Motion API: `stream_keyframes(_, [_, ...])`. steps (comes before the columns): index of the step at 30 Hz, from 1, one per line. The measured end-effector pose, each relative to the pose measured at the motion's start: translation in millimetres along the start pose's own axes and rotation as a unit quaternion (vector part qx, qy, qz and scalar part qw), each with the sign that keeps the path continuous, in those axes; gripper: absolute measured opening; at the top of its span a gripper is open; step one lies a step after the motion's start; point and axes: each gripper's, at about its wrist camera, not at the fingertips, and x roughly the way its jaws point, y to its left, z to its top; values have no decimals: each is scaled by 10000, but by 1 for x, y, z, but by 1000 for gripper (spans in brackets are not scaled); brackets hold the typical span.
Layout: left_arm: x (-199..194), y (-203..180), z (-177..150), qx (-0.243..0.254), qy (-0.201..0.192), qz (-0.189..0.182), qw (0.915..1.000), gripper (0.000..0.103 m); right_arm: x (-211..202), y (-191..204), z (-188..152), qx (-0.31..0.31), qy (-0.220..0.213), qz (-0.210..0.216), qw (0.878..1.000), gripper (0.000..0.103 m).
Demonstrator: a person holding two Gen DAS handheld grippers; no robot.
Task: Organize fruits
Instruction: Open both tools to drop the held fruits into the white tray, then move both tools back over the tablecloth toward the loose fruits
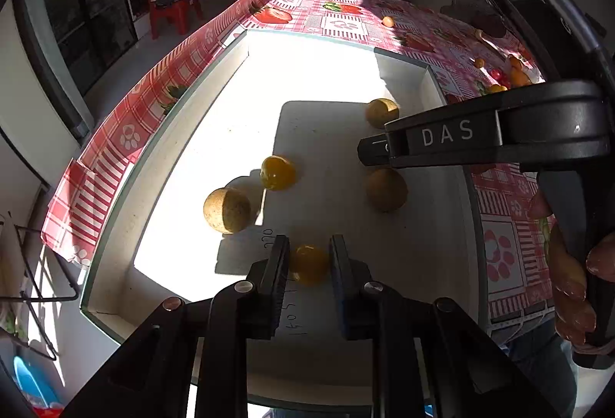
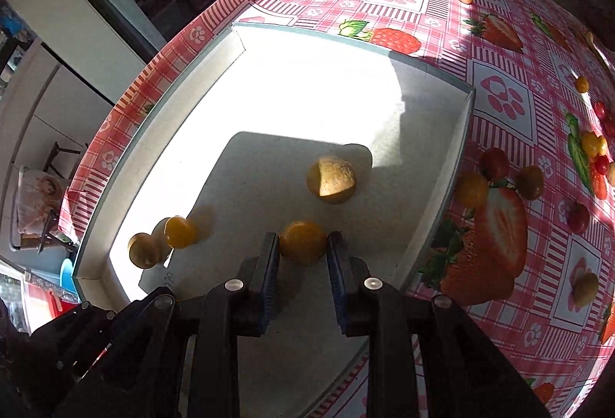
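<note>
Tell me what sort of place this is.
Likely a home dining or living room: a table under a strawberry-print tablecloth, a red plastic chair on the floor beyond, and a white tray holding fruit.

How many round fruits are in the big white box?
5 in the white box: a tan fruit at left, a yellow fruit beside it, another tan fruit far right, an orange fruit in the left gripper, and a brownish fruit at the right gripper. None seems hidden.
</note>
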Motion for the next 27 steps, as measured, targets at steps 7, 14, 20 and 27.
stream_keyframes(7, [-7, 0, -1, 22, -234, 100, 9997, 76, -10, -1, 6, 69, -174, 200, 9996, 67])
stream_keyframes(14, [-15, -2, 7, -4, -248, 84, 9997, 76, -49, -21, 1, 329, -696, 280, 9966, 79])
stream_keyframes(20, [-23, -24, 19, 256, -322, 76, 9991, 76, -74, -62, -20, 707, -938, 92, 9930, 79])
stream_keyframes(27, [-31, -60, 39, 431, -272, -266, 9983, 76, -89, -131, -62, 1296, -1029, -424, 9853, 79])
